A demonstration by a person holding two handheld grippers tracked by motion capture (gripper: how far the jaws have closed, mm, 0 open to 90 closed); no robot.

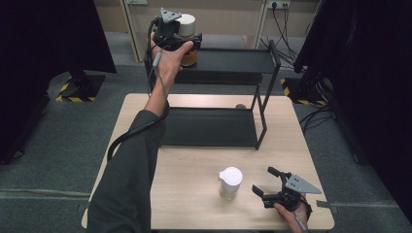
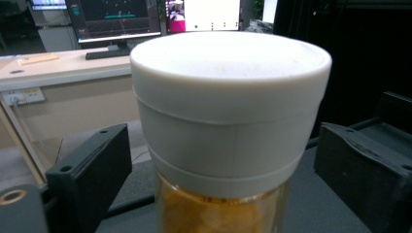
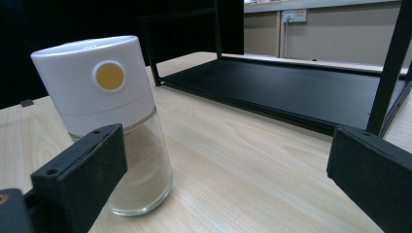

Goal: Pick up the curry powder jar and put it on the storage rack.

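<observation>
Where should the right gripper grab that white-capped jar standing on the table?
Grip the jar across its white cap, coming level from its right, where the open right gripper waits. The jar stands upright; the cap is broad, straight-sided and likely less slippery than the glass below.

From above I overlook the table (image 1: 194, 204); my jaw cameras sit close, sharing its rack (image 1: 233, 63) (image 3: 291, 92).

White-capped amber jar (image 1: 188, 36) upright on top shelf (image 1: 233, 60).

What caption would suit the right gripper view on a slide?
Open gripper facing a white-capped jar of pale powder on a wooden table, black shelf behind.
</observation>
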